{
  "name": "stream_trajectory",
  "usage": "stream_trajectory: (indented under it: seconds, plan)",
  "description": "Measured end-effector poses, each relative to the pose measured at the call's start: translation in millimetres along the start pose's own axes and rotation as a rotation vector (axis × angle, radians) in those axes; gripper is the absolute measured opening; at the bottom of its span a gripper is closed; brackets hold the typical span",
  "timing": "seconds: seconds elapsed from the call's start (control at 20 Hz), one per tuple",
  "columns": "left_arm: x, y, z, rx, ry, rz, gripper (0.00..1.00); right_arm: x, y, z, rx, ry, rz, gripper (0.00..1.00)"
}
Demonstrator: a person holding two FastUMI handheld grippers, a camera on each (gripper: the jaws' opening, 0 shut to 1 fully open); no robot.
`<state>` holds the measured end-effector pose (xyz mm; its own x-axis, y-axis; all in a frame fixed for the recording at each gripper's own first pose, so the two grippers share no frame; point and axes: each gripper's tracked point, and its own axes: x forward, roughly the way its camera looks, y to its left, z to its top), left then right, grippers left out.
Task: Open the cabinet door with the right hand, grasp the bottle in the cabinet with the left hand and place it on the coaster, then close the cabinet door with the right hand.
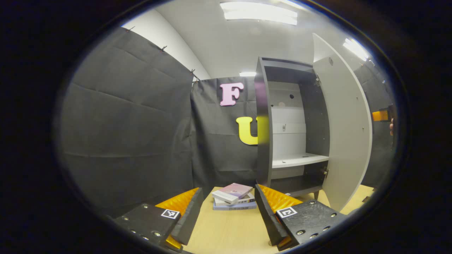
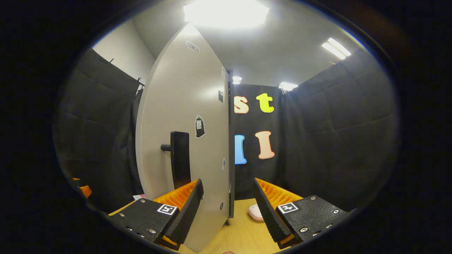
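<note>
Hovering above the wooden table (image 1: 229, 229), the left gripper (image 1: 229, 211) is holding its fingers wide apart with nothing between them. Straight ahead of it, just past the fingertips, a small stack of books (image 1: 233, 200) is lying on the table. Ahead and to its right the cabinet (image 1: 263, 120) is standing with its door (image 1: 344, 141) swung fully open, the pale inner face of the door turning toward this gripper. Inside, a white shelf (image 1: 298, 160) is showing bare in the left gripper view, and no bottle is showing on it or in the dark space below it, so I cannot tell where the bottle is. At the far right edge of the left gripper view, beyond the door, part of the other gripper is peeking out with fingertips of a hand behind it.

In the right gripper view, the right gripper (image 2: 229, 208) is also gaping wide, gripping nothing. The open door's outer face (image 2: 183, 141) is standing just ahead and to its left, edge-on, with the dark handle (image 2: 179, 158) sitting above its left finger, apart from it. Low ahead, between the fingers, a pale pinkish round thing (image 2: 255, 211) is lying on the table (image 2: 243, 236) near the right finger; it may be the coaster, though it is half hidden.
</note>
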<state>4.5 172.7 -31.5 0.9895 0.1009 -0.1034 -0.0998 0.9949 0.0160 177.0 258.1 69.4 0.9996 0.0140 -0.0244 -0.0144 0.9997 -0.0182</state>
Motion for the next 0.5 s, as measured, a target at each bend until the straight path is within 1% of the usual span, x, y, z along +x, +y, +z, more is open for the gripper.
stream_trajectory:
  seconds: [0.15, 0.2, 0.3, 0.35, 0.4, 0.5]
  plan:
    - [-1, 12, -3, 0.001, 0.001, 0.006, 0.84, 3, 14, -1, 0.002, 0.003, 0.016, 0.88]
    - [0, 15, -4, -0.002, 0.002, 0.008, 0.88, 5, 19, 0, 0.001, 0.003, 0.022, 0.88]
    - [1, 23, -7, -0.007, 0.002, 0.014, 0.88, 7, 30, 0, -0.001, 0.002, 0.034, 0.88]
    - [1, 27, -8, -0.008, 0.005, 0.016, 0.83, 9, 34, 0, -0.001, 0.001, 0.04, 0.88]
    - [1, 32, -9, -0.01, 0.005, 0.02, 0.88, 11, 39, -1, 0.0, 0.002, 0.046, 0.88]
    - [1, 40, -14, -0.018, 0.011, 0.024, 0.88, 15, 50, -2, 0.004, 0.005, 0.056, 0.88]
